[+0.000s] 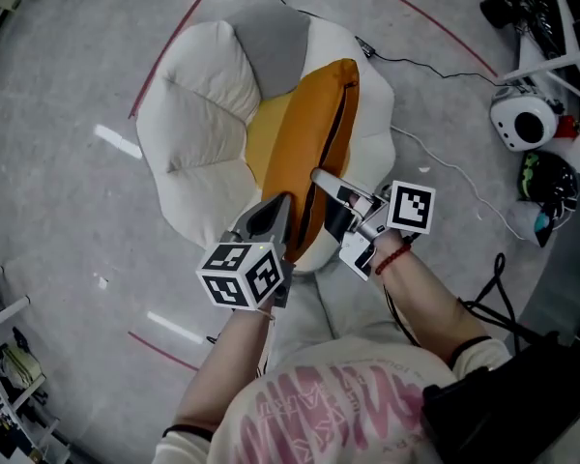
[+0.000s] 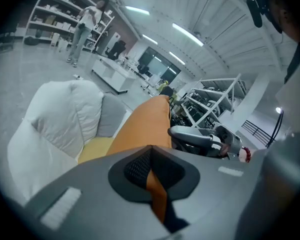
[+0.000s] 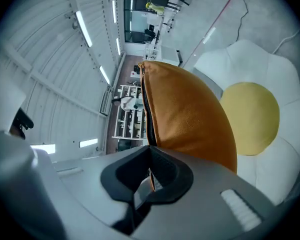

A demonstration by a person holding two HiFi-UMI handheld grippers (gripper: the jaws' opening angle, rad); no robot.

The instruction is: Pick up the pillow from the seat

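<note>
Head view, pillow: the orange pillow (image 1: 319, 129) stands on edge at frame centre, over the white seat (image 1: 198, 104).
Head view, tools: the left tool (image 1: 274, 216) and right tool (image 1: 331, 184) flank its lower edge, apparently to share the load.
Left gripper view, left tool: clenched on an orange fabric fold.
Right gripper view, right tool: clamped on the hem beside the zip, probably to stop twisting.

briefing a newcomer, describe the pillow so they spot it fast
A white petal-shaped seat with a yellow centre sits on the floor. Over it, the left gripper and right gripper pinch the pillow: the only orange thing, black zip along one edge.
</note>
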